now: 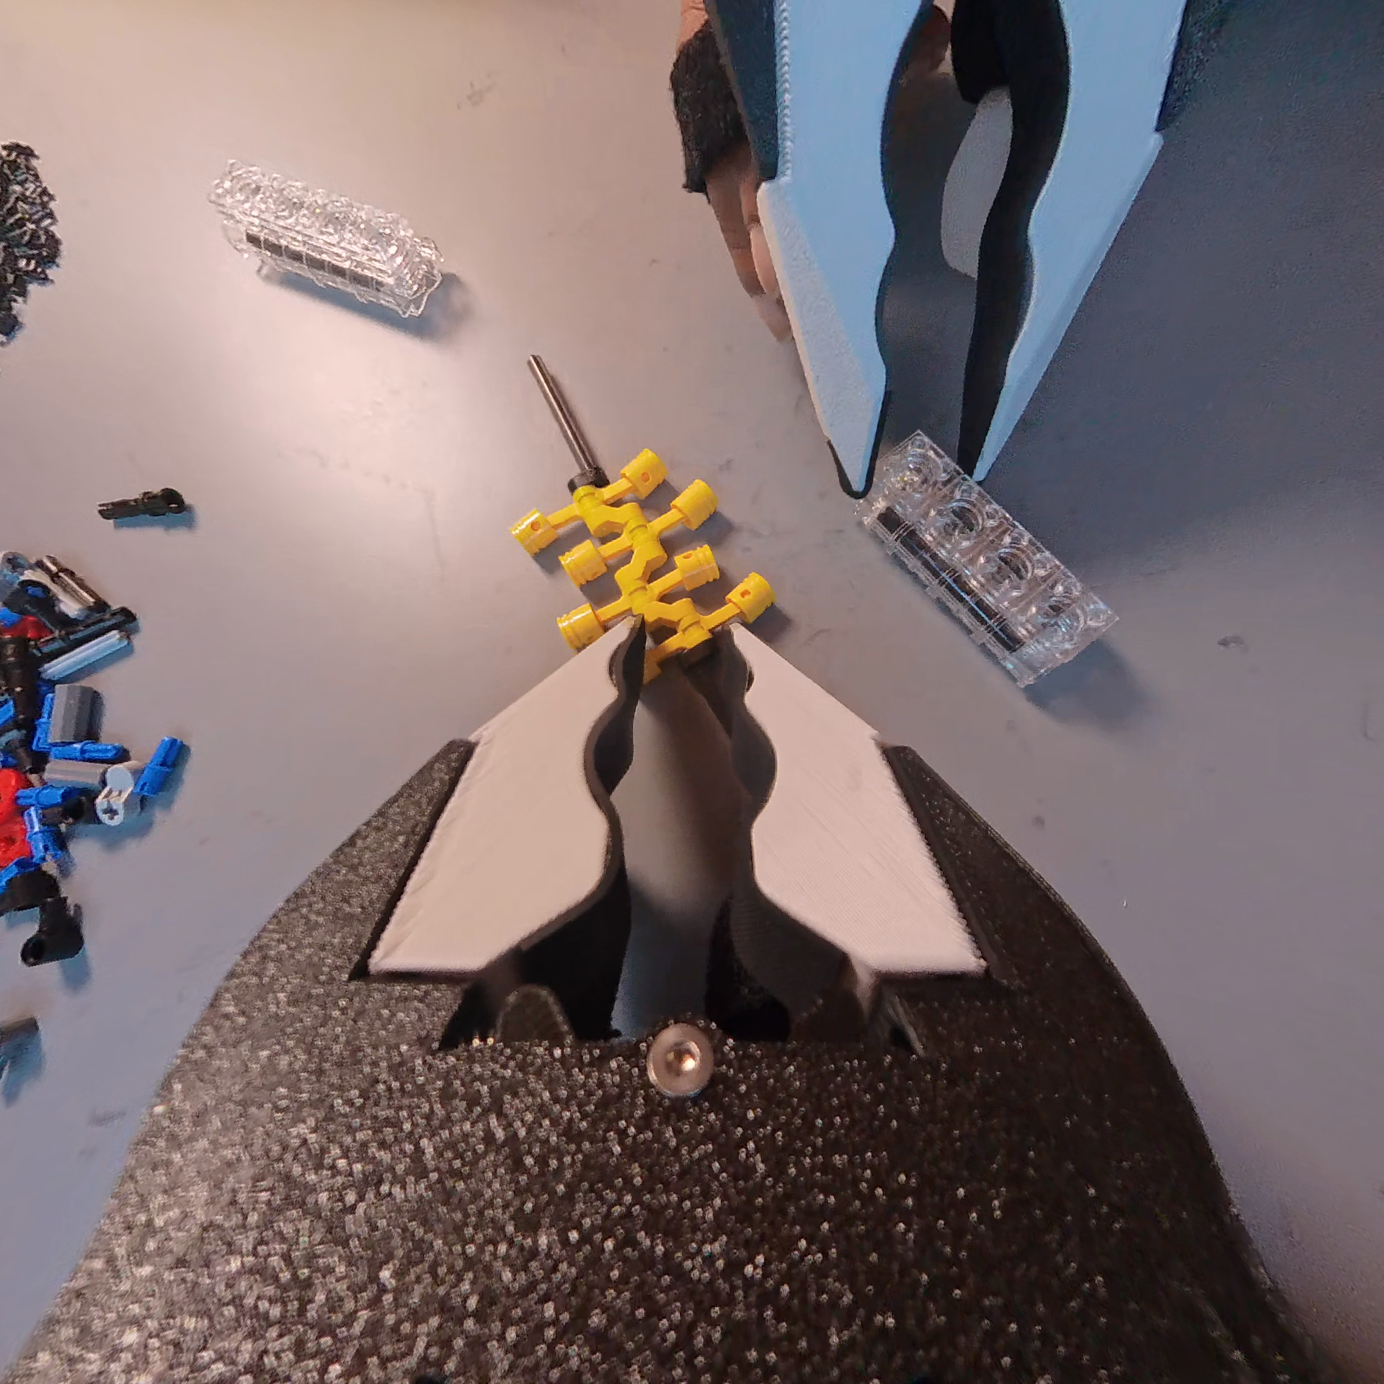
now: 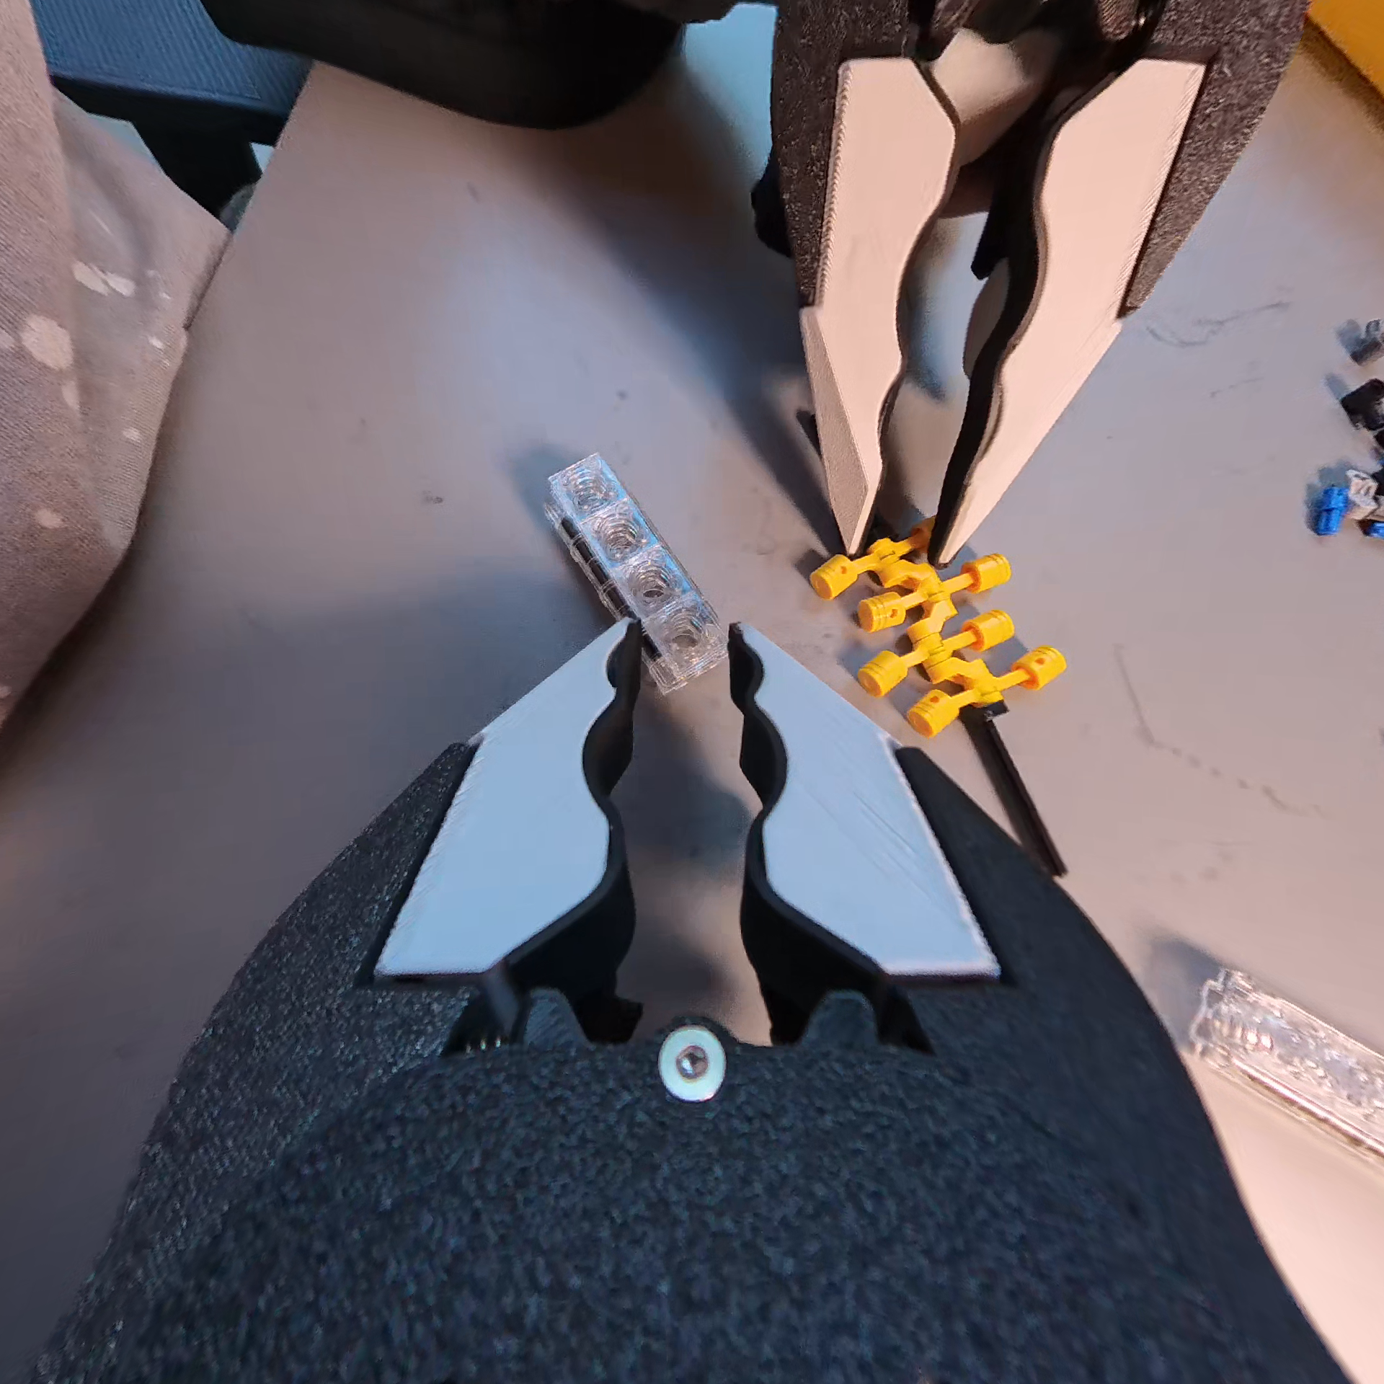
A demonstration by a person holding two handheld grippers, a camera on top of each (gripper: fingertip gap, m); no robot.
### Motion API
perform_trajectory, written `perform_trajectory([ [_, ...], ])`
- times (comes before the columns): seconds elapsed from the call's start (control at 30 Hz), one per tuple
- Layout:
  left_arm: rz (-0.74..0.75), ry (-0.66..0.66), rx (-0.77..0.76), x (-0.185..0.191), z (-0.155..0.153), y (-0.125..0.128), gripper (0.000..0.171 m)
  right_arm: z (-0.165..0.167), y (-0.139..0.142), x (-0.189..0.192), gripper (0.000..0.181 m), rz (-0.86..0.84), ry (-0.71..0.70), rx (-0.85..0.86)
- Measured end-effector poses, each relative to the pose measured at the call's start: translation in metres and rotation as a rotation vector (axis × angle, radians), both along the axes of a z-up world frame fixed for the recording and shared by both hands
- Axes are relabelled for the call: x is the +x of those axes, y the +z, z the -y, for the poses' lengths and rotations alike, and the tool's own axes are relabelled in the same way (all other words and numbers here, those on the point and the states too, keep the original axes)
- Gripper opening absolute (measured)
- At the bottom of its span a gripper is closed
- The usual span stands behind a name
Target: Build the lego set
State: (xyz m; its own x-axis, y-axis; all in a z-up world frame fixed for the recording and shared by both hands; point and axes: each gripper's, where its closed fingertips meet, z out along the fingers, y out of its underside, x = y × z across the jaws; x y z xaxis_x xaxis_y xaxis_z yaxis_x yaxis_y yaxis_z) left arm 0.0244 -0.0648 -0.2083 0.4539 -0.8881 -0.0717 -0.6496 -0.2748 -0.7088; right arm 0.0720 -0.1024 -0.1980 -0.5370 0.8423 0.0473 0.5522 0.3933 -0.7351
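A yellow piston-and-crankshaft assembly (image 1: 644,558) lies on the grey table with a black axle (image 1: 562,412) sticking out of its far end. My left gripper (image 1: 680,642) is shut on its near end. In the right wrist view the left gripper (image 2: 899,553) pinches the same assembly (image 2: 936,636) from above. A clear studded brick (image 2: 636,573) lies flat on the table. My right gripper (image 2: 685,635) is open, with the brick's near end between its tips. The left wrist view shows the right gripper (image 1: 910,479) straddling that brick (image 1: 988,573).
A second clear block (image 1: 326,240) lies at the far left. A pile of blue, red, grey and black parts (image 1: 52,741) and a loose black pin (image 1: 142,503) sit at the left edge. A hand (image 1: 749,247) holds the right gripper. The table's edge (image 2: 225,247) runs beside pinkish fabric (image 2: 75,374).
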Motion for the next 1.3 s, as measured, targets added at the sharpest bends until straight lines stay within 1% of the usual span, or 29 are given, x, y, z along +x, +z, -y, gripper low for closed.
perform_trajectory([
  [0.13, 0.039, -0.053, -0.016, 0.008, 0.007, 0.001, 0.017, -0.01, 0.0, 0.008, 0.021, 0.027, -0.037, 0.019],
  [0.17, 0.046, -0.064, -0.019, 0.01, 0.008, 0.002, 0.01, -0.015, 0.0, 0.011, 0.021, 0.032, -0.062, 0.026],
  [0.2, 0.05, -0.075, -0.02, 0.011, 0.009, 0.002, 0.007, -0.019, 0.0, 0.015, 0.021, 0.036, -0.088, 0.033],
  [0.3, 0.062, -0.088, -0.03, 0.014, 0.01, 0.002, 0.007, -0.033, 0.0, 0.027, 0.021, 0.048, -0.175, 0.056],
  [0.4, 0.061, -0.103, -0.038, 0.017, 0.011, 0.002, 0.007, -0.039, 0.001, 0.033, 0.023, 0.049, -0.242, 0.078],
  [0.47, 0.063, -0.114, -0.041, 0.019, 0.012, 0.003, 0.006, -0.038, 0.008, 0.033, 0.03, 0.025, -0.253, 0.067],
  [0.5, 0.066, -0.118, -0.045, 0.02, 0.012, 0.003, 0.006, -0.037, 0.015, 0.031, 0.03, -0.003, -0.253, 0.052],
  [0.53, 0.074, -0.121, -0.049, 0.022, 0.013, 0.004, 0.0, -0.036, 0.021, 0.028, 0.03, -0.028, -0.247, 0.037],
  [0.6, 0.084, -0.118, -0.062, 0.022, 0.012, 0.004, 0.0, -0.038, 0.026, 0.021, 0.03, -0.055, -0.244, 0.053],
  [0.77, 0.129, -0.079, -0.125, 0.023, 0.008, 0.004, 0.0, -0.022, 0.016, 0.003, 0.03, -0.048, -0.164, 0.137],
  [0.8, 0.133, -0.071, -0.131, 0.023, 0.007, 0.004, 0.0, -0.023, 0.014, 0.0, 0.03, -0.051, -0.163, 0.161],
  [0.87, 0.136, -0.05, -0.124, 0.021, 0.004, 0.005, 0.0, -0.034, 0.014, 0.0, 0.025, -0.045, -0.199, 0.18],
  [0.97, 0.191, -0.025, -0.091, 0.018, 0.001, 0.017, 0.001, -0.065, 0.012, 0.009, 0.021, -0.025, -0.273, 0.173],
  [1.03, 0.167, -0.006, -0.081, 0.009, 0.0, 0.02, 0.017, -0.083, 0.0, 0.022, 0.021, 0.04, -0.294, 0.165],
  [1.13, 0.056, 0.041, -0.099, -0.009, 0.005, 0.012, 0.023, -0.088, -0.009, 0.032, 0.02, 0.083, -0.267, 0.131],
  [1.2, -0.034, 0.069, -0.117, -0.02, 0.008, -0.002, 0.023, -0.085, -0.012, 0.032, 0.011, 0.1, -0.235, 0.099],
  [1.23, -0.033, 0.073, -0.12, -0.02, 0.01, -0.003, 0.014, -0.083, -0.012, 0.031, 0.007, 0.102, -0.218, 0.092],
  [1.3, -0.029, 0.071, -0.141, -0.018, 0.011, -0.004, 0.004, -0.083, -0.012, 0.028, 0.004, 0.109, -0.197, 0.087],
])
